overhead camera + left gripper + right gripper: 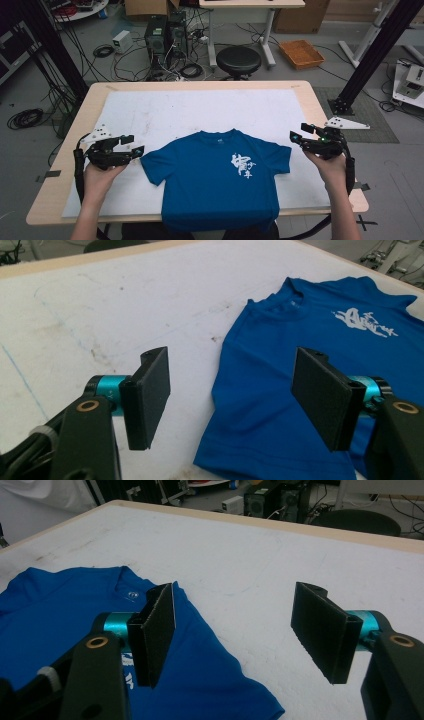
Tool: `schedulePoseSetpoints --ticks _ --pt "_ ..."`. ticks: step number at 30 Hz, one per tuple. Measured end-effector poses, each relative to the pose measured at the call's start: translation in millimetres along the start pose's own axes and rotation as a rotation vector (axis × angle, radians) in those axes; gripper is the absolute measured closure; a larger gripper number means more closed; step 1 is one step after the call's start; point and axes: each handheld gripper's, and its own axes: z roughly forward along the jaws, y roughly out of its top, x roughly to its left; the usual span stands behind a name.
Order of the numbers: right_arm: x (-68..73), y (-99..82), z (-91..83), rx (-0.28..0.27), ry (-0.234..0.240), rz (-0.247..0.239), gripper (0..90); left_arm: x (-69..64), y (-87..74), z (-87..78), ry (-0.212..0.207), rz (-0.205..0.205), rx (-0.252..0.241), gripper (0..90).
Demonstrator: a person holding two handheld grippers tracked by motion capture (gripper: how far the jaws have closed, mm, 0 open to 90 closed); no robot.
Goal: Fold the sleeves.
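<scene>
Stool (238, 60) beyond table in high view, T-shirt (217, 175) print (365, 322) close in left gripper view

Even, soft overhead light; faint shadows; slight blur.

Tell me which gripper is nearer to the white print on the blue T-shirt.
Right. The right gripper hovers open just off the sleeve on the side of the white print of the blue T-shirt; the left gripper hovers open off the opposite sleeve, farther away.

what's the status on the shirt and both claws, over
Left claw open, beside one sleeve. Right claw open, beside the other sleeve. Blue t-shirt flat, print up, hem over the near edge. Nothing in the way.
</scene>
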Motion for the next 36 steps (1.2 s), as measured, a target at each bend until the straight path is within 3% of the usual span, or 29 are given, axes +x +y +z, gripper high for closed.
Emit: schedulePoseSetpoints --ticks 5,7,8,10,20,24,28,29,30,33,36 --pt "-0.8 0.6 -0.7 -0.005 -0.004 -0.004 33.8 6.2 -7.4 0.0 0.001 -0.023 0.042 41.2" --pt "-0.8 1.1 -0.5 -0.007 -0.005 -0.004 33.8 9.0 -12.4 0.5 0.013 -0.048 0.066 46.4" --pt "-0.5 1.3 -0.3 -0.006 -0.008 -0.005 33.8 11.9 -17.6 2.1 0.018 -0.082 0.088 47.9" --pt "0.3 1.5 0.5 -0.003 -0.007 -0.009 33.8 13.9 -21.7 4.7 0.010 -0.097 0.106 49.7" --pt "1.9 1.3 2.0 0.005 -0.010 -0.016 33.9 17.2 -28.4 23.4 0.010 -0.113 0.232 58.1" --pt "1.7 0.5 2.3 0.008 -0.014 -0.017 34.5 17.5 -30.0 27.5 0.001 -0.108 0.258 67.7" --pt "1.8 0.3 2.4 0.011 -0.019 -0.020 34.8 15.8 -29.9 28.2 -0.013 -0.082 0.256 81.3" --pt "1.8 0.3 2.4 0.011 -0.019 -0.020 34.8 15.4 -29.3 27.2 -0.022 -0.074 0.249 81.3" --pt "1.7 0.1 2.4 0.010 -0.019 -0.023 35.0 15.4 -28.6 25.9 -0.033 -0.073 0.237 87.4" --pt "1.5 0.2 1.8 0.008 -0.020 -0.022 35.0 13.6 -23.3 18.3 -0.079 -0.140 0.193 88.1" --pt "1.1 1.1 0.3 0.003 -0.023 -0.023 35.1 6.6 -13.5 14.2 -0.131 -0.176 0.157 88.2"
